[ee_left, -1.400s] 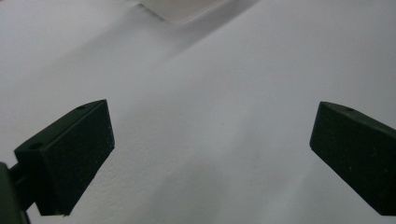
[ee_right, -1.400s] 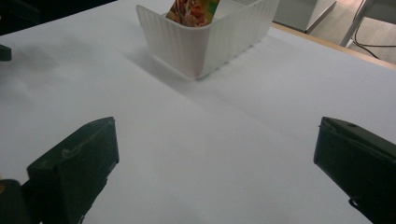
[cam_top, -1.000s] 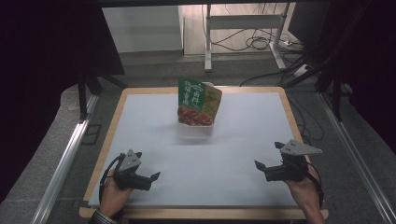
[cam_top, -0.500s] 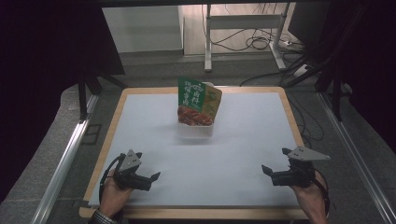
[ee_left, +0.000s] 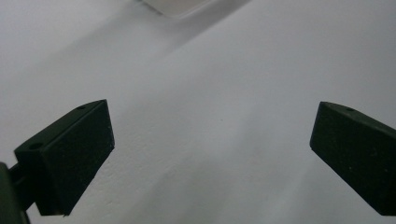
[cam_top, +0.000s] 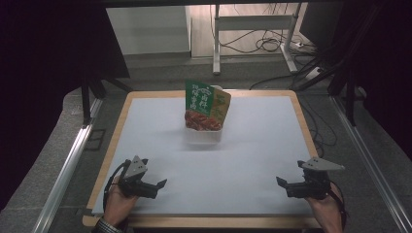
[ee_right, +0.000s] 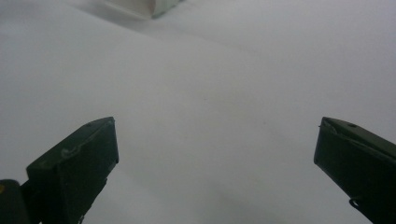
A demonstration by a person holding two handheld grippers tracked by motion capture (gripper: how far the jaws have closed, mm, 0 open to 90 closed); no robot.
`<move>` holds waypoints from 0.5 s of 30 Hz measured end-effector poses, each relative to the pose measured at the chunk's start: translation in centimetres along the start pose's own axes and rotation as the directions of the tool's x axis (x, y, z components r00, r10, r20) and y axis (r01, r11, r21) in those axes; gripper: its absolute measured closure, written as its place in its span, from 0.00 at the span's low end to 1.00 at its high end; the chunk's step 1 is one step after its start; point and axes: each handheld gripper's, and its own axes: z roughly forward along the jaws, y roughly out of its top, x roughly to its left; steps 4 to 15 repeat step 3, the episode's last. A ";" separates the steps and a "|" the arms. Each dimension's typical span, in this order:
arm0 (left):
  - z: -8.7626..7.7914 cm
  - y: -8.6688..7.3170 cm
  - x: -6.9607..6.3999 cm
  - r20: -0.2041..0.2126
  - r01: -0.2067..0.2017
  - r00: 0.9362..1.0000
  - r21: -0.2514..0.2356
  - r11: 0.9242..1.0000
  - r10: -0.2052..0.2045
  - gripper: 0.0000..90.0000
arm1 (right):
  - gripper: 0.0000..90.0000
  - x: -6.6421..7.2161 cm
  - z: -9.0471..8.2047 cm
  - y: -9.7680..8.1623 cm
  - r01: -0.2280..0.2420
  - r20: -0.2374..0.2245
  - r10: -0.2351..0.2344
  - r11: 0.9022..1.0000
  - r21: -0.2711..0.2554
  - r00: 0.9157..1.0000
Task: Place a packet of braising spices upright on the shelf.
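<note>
A green and red snack bag (cam_top: 206, 106) stands upright in a clear plastic container (cam_top: 203, 136) at the middle back of the white table top (cam_top: 252, 160). My left gripper (cam_top: 155, 187) rests near the front left corner, held by a hand, its jaws wide open with nothing between them. My right gripper (cam_top: 286, 187) sits near the front right corner, also open and empty. The left gripper view has its gripper (ee_left: 210, 154) over bare white surface, with the container's corner (ee_left: 175, 5) at the top. The right gripper view has its gripper (ee_right: 215, 168) spread over the white top, the container's edge (ee_right: 140, 7) far off.
A wooden rim (cam_top: 112, 141) frames the white top. Metal rails (cam_top: 63, 170) run along both sides of the table. Beyond the far edge stand a metal stand's legs (cam_top: 216, 43) and loose cables (cam_top: 272, 43) on the floor.
My right gripper has drawn back toward the front right corner of the table. The left gripper and the bag have stayed where they were.
</note>
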 end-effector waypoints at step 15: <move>0.0 0.0 0.0 0.000 0.002 1.000 -0.003 1.000 -0.002 0.00 | 0.00 0.0 0.1 0.0 0.000 0.000 0.000 1.000 0.003 1.000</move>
